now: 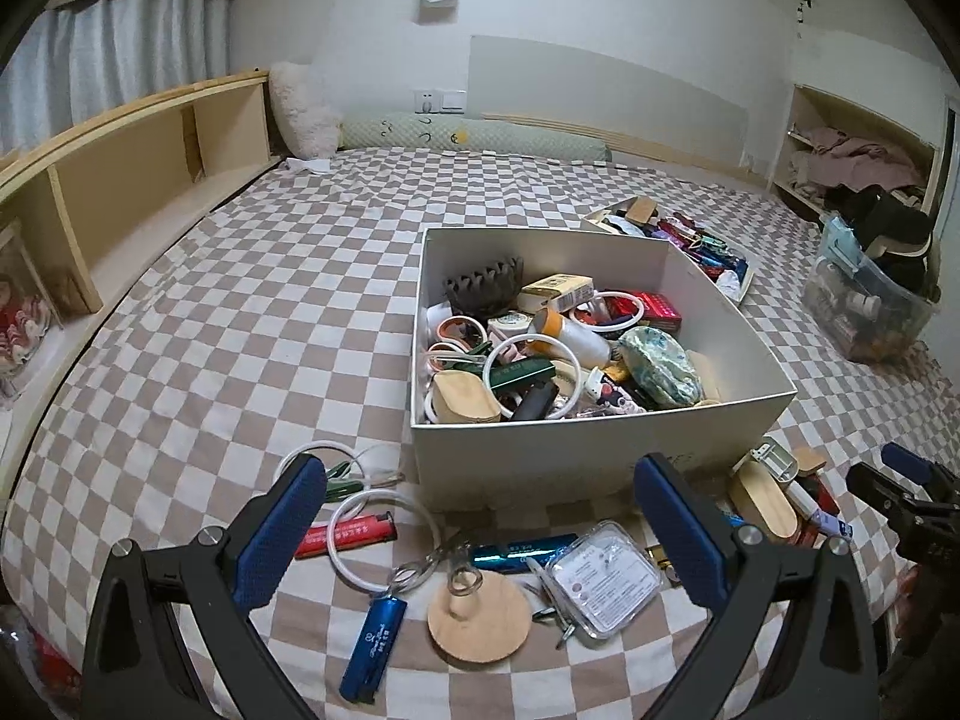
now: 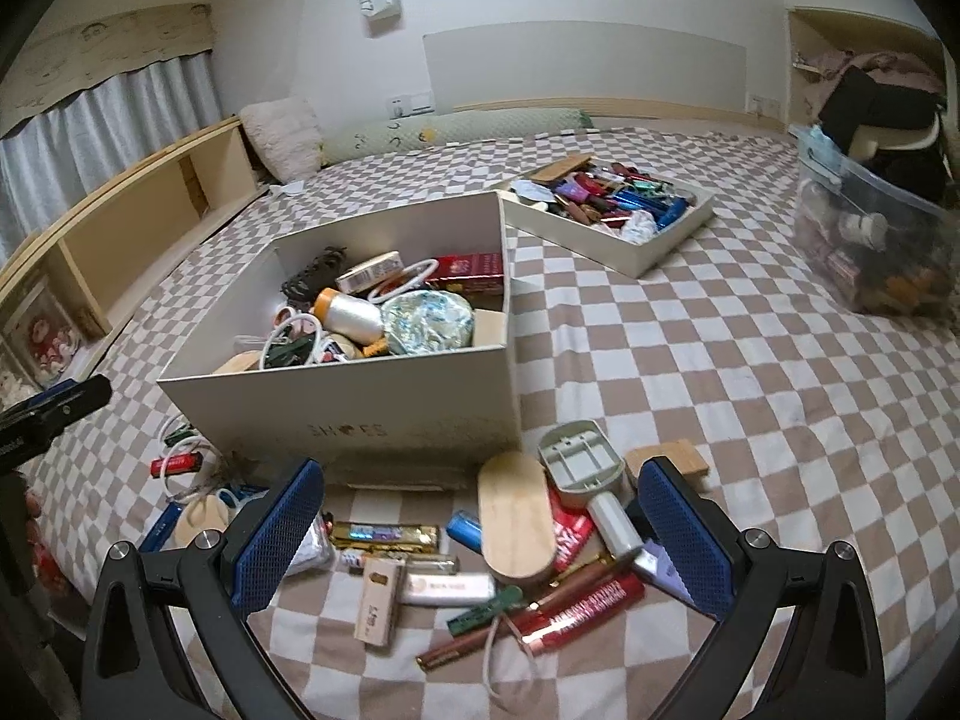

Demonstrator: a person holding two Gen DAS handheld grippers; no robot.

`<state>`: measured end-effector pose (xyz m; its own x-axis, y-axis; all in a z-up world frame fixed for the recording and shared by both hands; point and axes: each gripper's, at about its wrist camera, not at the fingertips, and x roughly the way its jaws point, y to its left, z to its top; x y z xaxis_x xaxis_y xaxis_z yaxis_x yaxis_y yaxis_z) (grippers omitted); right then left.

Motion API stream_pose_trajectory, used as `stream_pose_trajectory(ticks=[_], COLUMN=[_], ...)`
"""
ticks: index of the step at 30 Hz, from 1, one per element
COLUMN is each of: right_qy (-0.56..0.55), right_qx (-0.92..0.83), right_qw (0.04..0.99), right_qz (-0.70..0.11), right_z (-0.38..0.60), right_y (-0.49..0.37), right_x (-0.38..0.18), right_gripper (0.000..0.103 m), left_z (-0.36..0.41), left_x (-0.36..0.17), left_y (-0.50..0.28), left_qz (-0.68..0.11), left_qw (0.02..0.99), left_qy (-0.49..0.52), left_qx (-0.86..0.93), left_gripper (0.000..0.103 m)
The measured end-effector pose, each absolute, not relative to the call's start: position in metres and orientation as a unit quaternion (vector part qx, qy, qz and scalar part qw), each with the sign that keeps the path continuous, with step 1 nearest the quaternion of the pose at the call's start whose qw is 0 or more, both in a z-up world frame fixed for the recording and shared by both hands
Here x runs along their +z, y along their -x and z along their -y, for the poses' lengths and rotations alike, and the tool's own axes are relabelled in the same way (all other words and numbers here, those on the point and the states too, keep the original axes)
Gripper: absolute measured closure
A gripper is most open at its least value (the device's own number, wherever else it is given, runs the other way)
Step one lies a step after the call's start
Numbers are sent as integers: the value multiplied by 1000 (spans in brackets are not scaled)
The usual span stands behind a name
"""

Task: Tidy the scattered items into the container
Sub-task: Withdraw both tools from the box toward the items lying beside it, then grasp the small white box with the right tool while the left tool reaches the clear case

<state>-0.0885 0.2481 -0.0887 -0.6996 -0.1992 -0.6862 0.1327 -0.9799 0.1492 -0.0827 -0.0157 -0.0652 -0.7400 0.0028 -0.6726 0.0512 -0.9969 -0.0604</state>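
A white shoebox point(image 1: 540, 456) point(image 2: 336, 402) stands on the checkered bed, filled with small items. My left gripper point(image 1: 483, 480) is open and empty above loose items in front of the box: a round wooden disc point(image 1: 478, 621), a blue lighter point(image 1: 373, 648), a red lighter point(image 1: 354, 533), white rings point(image 1: 384, 540) and a clear case point(image 1: 603, 579). My right gripper point(image 2: 480, 483) is open and empty above an oval wooden lid point(image 2: 516, 519), a grey tray point(image 2: 579, 462), red tubes point(image 2: 582, 609) and a small wooden block point(image 2: 378, 600).
A shallow white tray point(image 2: 636, 249) point(image 1: 741, 291) of lighters and bits lies behind the box. A clear plastic bin point(image 2: 876, 240) point(image 1: 864, 300) stands at the far right. Wooden shelving point(image 1: 120, 180) runs along the bed's left side; pillows lie at the head.
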Motion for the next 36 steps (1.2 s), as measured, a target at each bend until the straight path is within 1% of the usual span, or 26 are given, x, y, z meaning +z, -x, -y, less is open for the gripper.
stream_pose_trajectory(ticks=[6,12,18,22,28,32,36], right_qy=[-381,-384,-401,-416,-431,-431,-432], right_qx=[-919,-918,-912,-905,-897,-892,-885], right_qw=[84,94,88,84,52,48,71], right_qz=[46,37,-11,-28,-83,-127,-156], right_z=[-259,-259,-242,-233,-219,-205,-184], right_y=[83,74,69,70,77,77,69], right_x=[-98,-113,-134,-149,-172,-184,-190], right_gripper=[0,0,0,0,0,0,0], left_z=[20,19,11,8,5,13,28], left_x=[-68,-81,-90,-100,-120,-134,-154], left_y=[74,71,65,66,71,76,83], left_qz=[-47,-49,-39,-21,-7,-5,-11], left_qw=[13,17,23,36,59,86,127], left_qy=[-357,-377,-386,-398,-430,-450,-477], left_qx=[-933,-925,-921,-917,-901,-889,-869], left_gripper=[0,0,0,0,0,0,0])
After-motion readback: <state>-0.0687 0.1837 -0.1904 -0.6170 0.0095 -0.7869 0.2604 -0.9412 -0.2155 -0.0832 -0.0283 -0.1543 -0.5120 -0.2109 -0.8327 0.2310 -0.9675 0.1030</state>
